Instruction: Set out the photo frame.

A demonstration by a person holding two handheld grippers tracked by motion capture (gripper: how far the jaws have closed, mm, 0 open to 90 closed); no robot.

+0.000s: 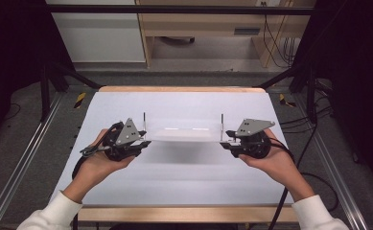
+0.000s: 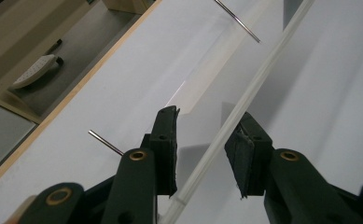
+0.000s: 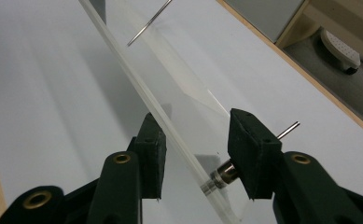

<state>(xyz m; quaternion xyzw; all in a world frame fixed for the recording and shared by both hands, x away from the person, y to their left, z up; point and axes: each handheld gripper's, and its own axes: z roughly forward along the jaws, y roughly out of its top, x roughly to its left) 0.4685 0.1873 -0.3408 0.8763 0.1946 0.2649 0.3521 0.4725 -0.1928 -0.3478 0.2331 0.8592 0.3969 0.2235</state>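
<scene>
The left tool [image 1: 143, 142] gripped the left end of a clear acrylic plate [image 1: 181, 129], its jaws partly closed with the plate's edge running between them. In the left gripper view the left tool [image 2: 206, 144] had one pad against the plate's flat face at about 9 o'clock of the edge and the other pad [image 2: 244, 154] at 3 o'clock, hard by the edge of the clear acrylic plate [image 2: 244, 100]. The right tool [image 1: 225, 142] held the plate's right end in the same way. In the right gripper view the right tool [image 3: 200, 151] straddled the clear acrylic plate [image 3: 170, 98], with a small metal fitting [image 3: 221, 177] at the plate's end lying against the pad at 3 o'clock.

The plate hung level between the two tools, lifted clear of the bench [image 1: 184, 182], its shadow falling on the white surface beneath. Two thin metal pins stood up from it: the left pin [image 1: 145, 122] at roughly 1 o'clock from the left tool, the right pin [image 1: 221, 124] at 11 o'clock from the right tool. A hand held each tool, white sleeves entering from 6 o'clock of the high view.
</scene>
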